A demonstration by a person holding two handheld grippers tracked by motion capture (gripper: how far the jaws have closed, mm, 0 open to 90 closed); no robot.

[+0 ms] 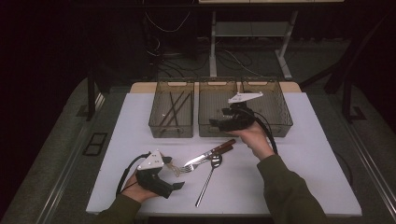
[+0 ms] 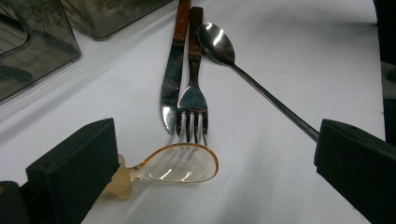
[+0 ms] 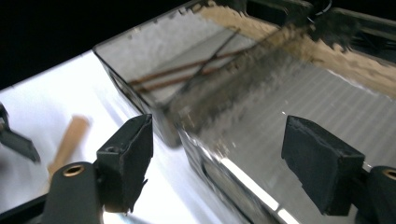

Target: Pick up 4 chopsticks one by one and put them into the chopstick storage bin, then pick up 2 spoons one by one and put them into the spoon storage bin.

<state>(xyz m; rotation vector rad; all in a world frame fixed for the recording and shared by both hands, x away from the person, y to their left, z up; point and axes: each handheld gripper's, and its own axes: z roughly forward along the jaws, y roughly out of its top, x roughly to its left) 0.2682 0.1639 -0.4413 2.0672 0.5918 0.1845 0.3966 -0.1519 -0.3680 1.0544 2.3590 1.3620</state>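
Note:
On the white table (image 1: pixel 140 154) lie a brown-handled knife (image 1: pixel 210 153), a fork (image 1: pixel 190 166), a long metal spoon (image 1: pixel 208 177) and a clear amber plastic spoon (image 1: pixel 176 169). My left gripper (image 1: pixel 176 179) rests at the near left, pointing at them. Its jaws stand wide open (image 2: pixel 215 149). The plastic spoon (image 2: pixel 180 163) lies between them, its handle end right beside the left jaw. Fork (image 2: pixel 191 100), knife (image 2: pixel 172 79) and metal spoon (image 2: pixel 219 44) lie just beyond. My right gripper (image 1: pixel 218 119) hovers at the middle bin (image 1: pixel 205 100), open (image 3: pixel 217 154) and holding nothing.
Three smoky clear bins stand in a row at the table's far side. The left bin (image 1: pixel 156 112) holds dark sticks (image 3: pixel 177 70). The right bin (image 1: pixel 280 107) sits behind my right hand. The knife's wooden handle (image 3: pixel 67 140) lies on the table below the right gripper.

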